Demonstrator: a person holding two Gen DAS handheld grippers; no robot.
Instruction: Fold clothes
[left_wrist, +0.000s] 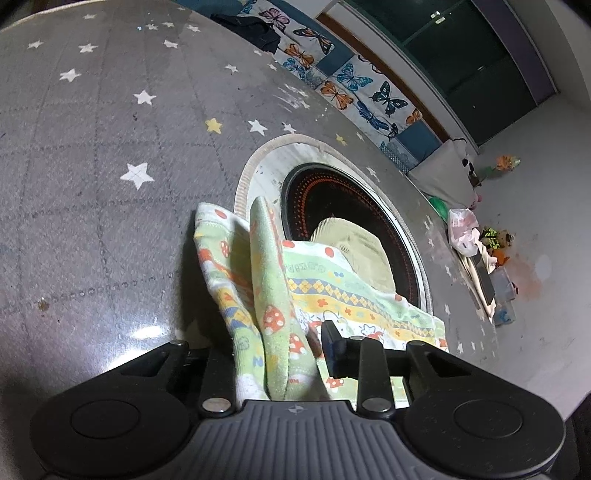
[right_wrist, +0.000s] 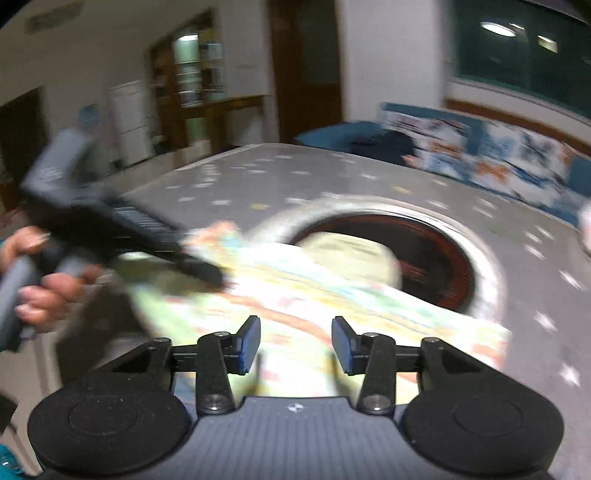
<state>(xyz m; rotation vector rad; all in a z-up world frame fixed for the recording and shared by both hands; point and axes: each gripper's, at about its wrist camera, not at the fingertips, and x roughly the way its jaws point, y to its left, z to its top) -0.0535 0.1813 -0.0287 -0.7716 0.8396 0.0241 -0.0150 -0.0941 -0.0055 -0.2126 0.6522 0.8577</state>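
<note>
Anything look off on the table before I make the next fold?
The patterned cloth lies partly over the round black cooktop set in the table, with a beige cloth on the cooktop too. Odd place for folding. The left tool holds a bunched edge; the right tool is open.

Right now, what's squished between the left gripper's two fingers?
A bunched fold of the mushroom-print cloth fills the left gripper, seen in the left wrist view. The right gripper holds nothing.
</note>
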